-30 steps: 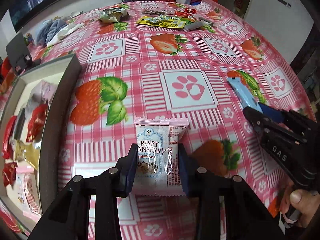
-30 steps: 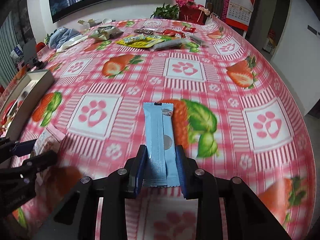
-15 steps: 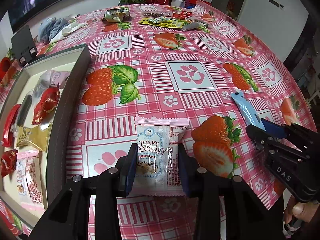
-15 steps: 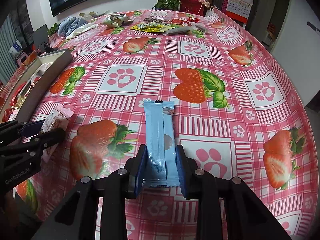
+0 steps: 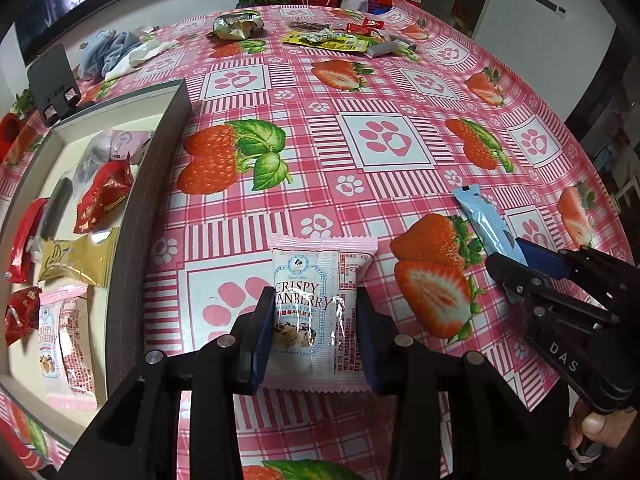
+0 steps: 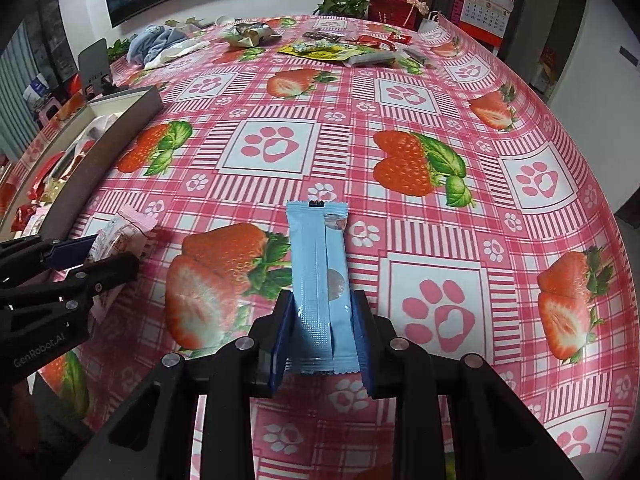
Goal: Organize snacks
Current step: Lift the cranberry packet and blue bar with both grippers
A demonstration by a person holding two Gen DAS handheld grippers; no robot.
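My left gripper [image 5: 314, 312] is shut on a pink-and-white Crispy Cranberry packet [image 5: 316, 280], held above the tablecloth just right of the grey box [image 5: 150, 184]. The box holds several snacks, among them a red packet [image 5: 104, 194], a gold packet [image 5: 76, 262] and another cranberry packet [image 5: 60, 340]. My right gripper [image 6: 322, 316] is shut on a long light-blue packet [image 6: 320, 264], held above the table to the right of the left gripper. The right gripper shows in the left wrist view [image 5: 516, 260] and the left one in the right wrist view [image 6: 100, 252].
Several loose snacks [image 5: 328, 38] lie at the far edge of the strawberry tablecloth [image 5: 384, 140], with a crumpled foil bag [image 5: 236, 26]. Folded cloths [image 5: 116, 52] and a black stand [image 5: 54, 84] sit far left. The table's edge curves at the right.
Both grippers have pulled back toward the near side of the table with their packets still held. The grey box has come further into view on the left.
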